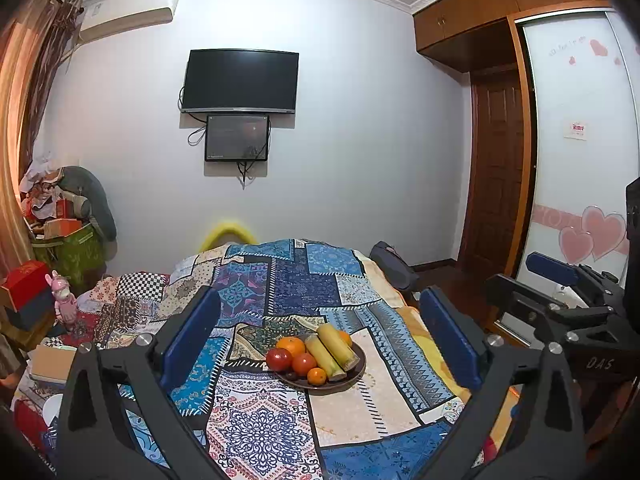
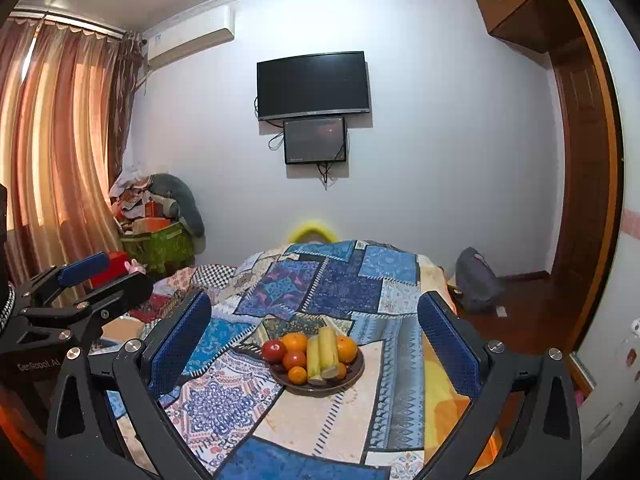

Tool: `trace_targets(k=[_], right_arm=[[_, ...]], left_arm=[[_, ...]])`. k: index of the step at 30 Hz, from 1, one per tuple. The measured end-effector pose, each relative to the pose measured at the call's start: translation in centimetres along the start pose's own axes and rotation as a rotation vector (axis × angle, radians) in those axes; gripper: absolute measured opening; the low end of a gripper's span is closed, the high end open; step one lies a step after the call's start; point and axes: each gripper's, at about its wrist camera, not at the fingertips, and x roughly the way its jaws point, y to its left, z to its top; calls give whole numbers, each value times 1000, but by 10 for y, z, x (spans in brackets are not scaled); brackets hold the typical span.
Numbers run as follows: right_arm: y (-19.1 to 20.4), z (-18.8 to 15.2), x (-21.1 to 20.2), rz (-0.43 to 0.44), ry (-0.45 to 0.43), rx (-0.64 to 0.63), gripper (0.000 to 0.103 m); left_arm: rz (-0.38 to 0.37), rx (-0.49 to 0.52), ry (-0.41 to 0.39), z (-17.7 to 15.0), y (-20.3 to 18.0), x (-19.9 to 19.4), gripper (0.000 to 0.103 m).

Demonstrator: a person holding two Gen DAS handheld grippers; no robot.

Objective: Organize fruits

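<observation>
A dark brown plate [image 1: 357, 364] [image 2: 357, 369] rests on the patchwork bedspread [image 1: 260, 420] [image 2: 224, 396]. It holds two yellow-green cane pieces [image 1: 330, 350] [image 2: 322, 350], several oranges [image 1: 291, 346] [image 2: 346, 349] and red fruits [image 1: 279, 359] [image 2: 274, 351]. My left gripper [image 1: 320, 320] stands open, its blue pads wide apart, short of the plate with nothing between them. My right gripper [image 2: 314, 318] is also open and empty, back from the plate. Each gripper shows at the other view's edge: the right gripper [image 1: 560, 280], the left gripper [image 2: 80, 272].
The bed fills the middle, with a wall-mounted television [image 1: 240, 82] [image 2: 314, 84] beyond. A cluttered pile and green bag [image 1: 68, 248] [image 2: 160, 244] stand at the left by the curtains [image 2: 60, 140]. A wardrobe [image 1: 580, 140], wooden door [image 1: 496, 168] and dark backpack [image 2: 476, 280] lie to the right.
</observation>
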Motion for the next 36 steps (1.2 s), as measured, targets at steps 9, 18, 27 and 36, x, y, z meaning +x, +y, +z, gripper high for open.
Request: trace_targets(k=[9, 18, 27, 36], right_arm=[[0, 0, -6, 1, -15, 3, 103], [1, 2, -7, 2, -29, 3, 103], [1, 4, -9, 1, -36, 7, 103], [3, 5, -9, 3, -38, 3, 103]], left_arm=[[3, -6, -1, 0, 0, 1, 103], [2, -8, -3, 1, 1, 2, 103], [-5, -7, -3, 2, 0, 0, 103], [1, -17, -7, 3, -1, -2, 103]])
